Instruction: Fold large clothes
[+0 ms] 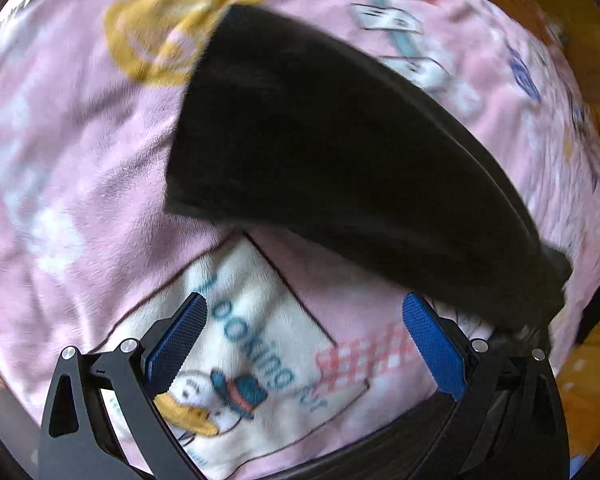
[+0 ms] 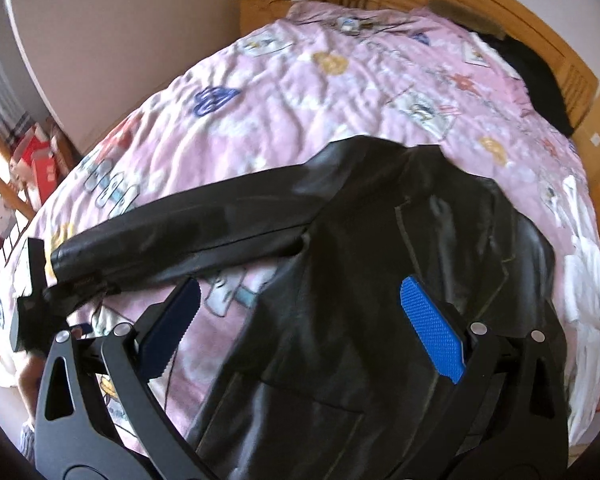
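Observation:
A black leather jacket (image 2: 380, 264) lies spread on a pink cartoon-print blanket (image 2: 300, 100) on a bed. One sleeve (image 2: 188, 228) stretches out to the left. My right gripper (image 2: 300, 304) is open above the jacket's body, nothing between its blue pads. In the left wrist view the sleeve (image 1: 332, 152) fills the middle and right. My left gripper (image 1: 304, 320) is open over the blanket (image 1: 80, 160), its right finger beside the sleeve's cuff end (image 1: 540, 312). The left gripper also shows in the right wrist view (image 2: 32, 296) at the sleeve's cuff.
A wooden headboard (image 2: 500, 12) stands at the far end, with another dark garment (image 2: 536, 80) near it. White cloth (image 2: 588, 272) lies at the bed's right edge. A wall and a shelf with red boxes (image 2: 40, 160) are to the left.

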Action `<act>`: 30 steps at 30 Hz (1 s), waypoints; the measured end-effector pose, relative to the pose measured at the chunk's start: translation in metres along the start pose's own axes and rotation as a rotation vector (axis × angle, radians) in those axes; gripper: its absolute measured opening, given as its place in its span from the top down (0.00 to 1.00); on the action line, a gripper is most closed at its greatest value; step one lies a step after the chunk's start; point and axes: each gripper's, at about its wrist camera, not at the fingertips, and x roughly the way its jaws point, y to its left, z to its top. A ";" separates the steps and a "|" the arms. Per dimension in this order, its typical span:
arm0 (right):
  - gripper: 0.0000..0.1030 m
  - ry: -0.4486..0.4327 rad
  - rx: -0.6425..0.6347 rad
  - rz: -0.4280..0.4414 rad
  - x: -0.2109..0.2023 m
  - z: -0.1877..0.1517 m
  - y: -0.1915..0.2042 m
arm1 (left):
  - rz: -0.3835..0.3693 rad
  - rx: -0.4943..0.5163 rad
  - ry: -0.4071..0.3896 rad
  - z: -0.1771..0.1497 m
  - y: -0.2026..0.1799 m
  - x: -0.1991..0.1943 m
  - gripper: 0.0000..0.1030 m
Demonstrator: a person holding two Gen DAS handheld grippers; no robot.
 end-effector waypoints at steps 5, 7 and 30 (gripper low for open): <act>0.05 -0.004 -0.071 0.033 0.021 -0.001 0.031 | -0.082 -0.103 0.016 0.030 0.022 0.019 0.08; 0.05 -0.018 -0.098 0.087 0.034 0.001 0.044 | -0.099 -0.127 0.041 0.038 0.024 0.026 0.08; 0.06 0.210 0.075 0.387 0.164 -0.008 0.084 | -0.231 -0.075 -0.079 0.051 0.025 -0.006 0.94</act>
